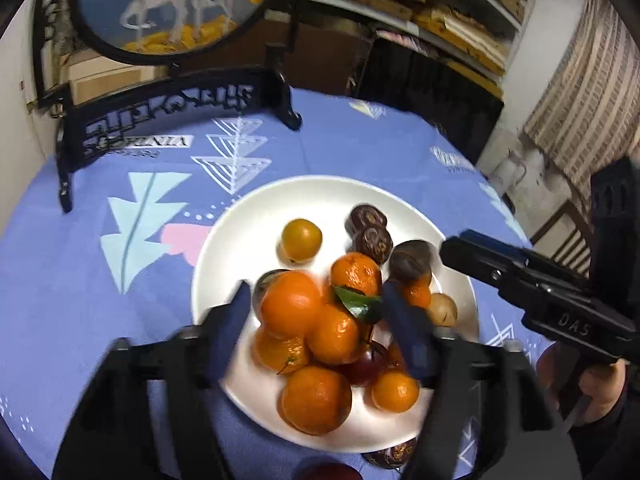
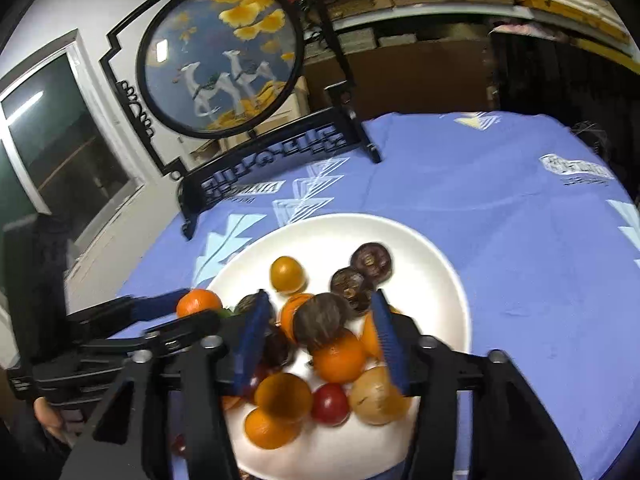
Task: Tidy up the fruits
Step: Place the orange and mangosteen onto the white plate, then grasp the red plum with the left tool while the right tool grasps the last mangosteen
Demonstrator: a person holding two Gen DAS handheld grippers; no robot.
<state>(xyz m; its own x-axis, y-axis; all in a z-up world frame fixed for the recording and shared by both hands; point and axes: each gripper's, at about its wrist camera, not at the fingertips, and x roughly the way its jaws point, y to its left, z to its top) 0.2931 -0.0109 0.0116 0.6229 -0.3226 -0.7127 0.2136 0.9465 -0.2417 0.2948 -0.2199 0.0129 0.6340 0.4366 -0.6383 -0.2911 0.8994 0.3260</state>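
A white plate (image 1: 320, 188) (image 2: 440, 264) on the blue tablecloth holds a heap of oranges (image 1: 290, 304), a yellow fruit (image 1: 301, 239) (image 2: 286, 274), dark wrinkled fruits (image 1: 370, 236) (image 2: 372, 258), a red fruit (image 2: 330, 404) and a tan one (image 2: 374, 398). My left gripper (image 1: 316, 314) hovers open over the near oranges, its blue fingers on either side of the heap without pressing. My right gripper (image 2: 320, 330) is open too. A brown fruit (image 2: 320, 320) (image 1: 410, 264) shows in the gap between its fingers, free of the pads. Each gripper shows in the other's view: right gripper (image 1: 460, 244), left gripper (image 2: 180, 312).
A round painted screen on a black carved stand (image 1: 172, 8) (image 2: 220, 60) stands at the table's far left. Shelves of boxes fill the back wall. A dark fruit (image 1: 392, 454) and a red one (image 1: 332, 472) lie off the plate by the near edge. A hand (image 1: 600, 392) grips the right tool.
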